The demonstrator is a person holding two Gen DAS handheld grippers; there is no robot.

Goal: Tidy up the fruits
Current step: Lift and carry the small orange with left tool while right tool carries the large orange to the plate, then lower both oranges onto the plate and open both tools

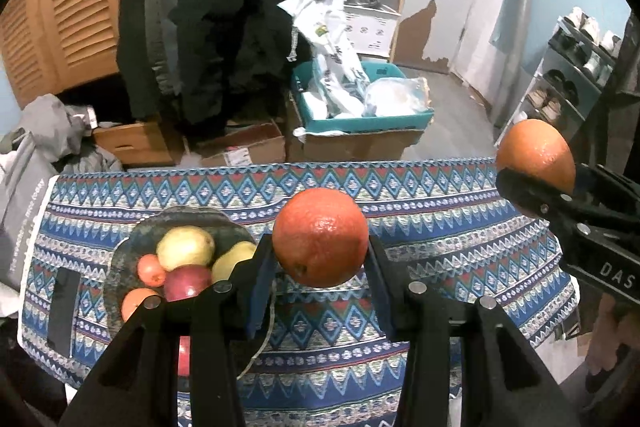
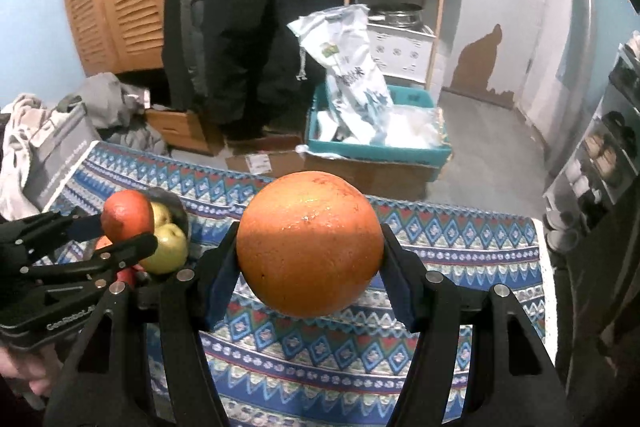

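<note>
"das" printed on right claw [image 1: 532,187].

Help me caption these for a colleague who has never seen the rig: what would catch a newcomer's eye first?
Two oranges held in the air above the patterned tablecloth: the left gripper has its jaws clamped on a reddish orange, and the right gripper on a larger, paler orange. Next comes the dark bowl at the cloth's left, piled with apples and small oranges.
</note>
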